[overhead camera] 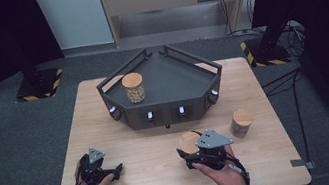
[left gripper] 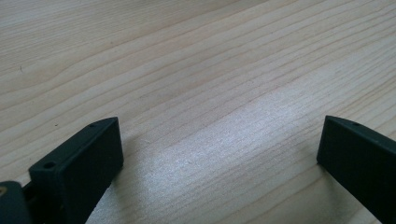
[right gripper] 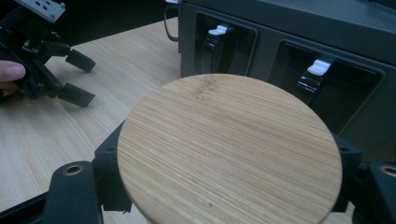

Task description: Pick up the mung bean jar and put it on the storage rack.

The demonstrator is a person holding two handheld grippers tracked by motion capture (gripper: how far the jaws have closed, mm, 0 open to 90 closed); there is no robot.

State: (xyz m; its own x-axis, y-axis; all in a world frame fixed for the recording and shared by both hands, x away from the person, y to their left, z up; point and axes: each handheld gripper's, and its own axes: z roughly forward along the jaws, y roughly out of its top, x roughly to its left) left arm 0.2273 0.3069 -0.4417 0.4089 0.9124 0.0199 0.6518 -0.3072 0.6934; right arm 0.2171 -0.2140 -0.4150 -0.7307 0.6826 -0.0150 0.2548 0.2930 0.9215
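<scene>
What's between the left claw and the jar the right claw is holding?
Bare wooden tabletop, seen in the high view: nothing lies between the open left claw and the bamboo-lidded jar gripped by the right claw.

You've got a light wood-grain table (overhead camera: 123, 130) standing on grey floor (overhead camera: 9, 149). A dark angular tray rack (overhead camera: 163, 97) sits on its far middle, white latches on the front face toward you, with one cork-lidded jar (overhead camera: 134, 87) inside at left. A second wooden-lidded jar (overhead camera: 241, 122) stands directly on the tabletop, near the rack's right front corner but apart from it.
</scene>
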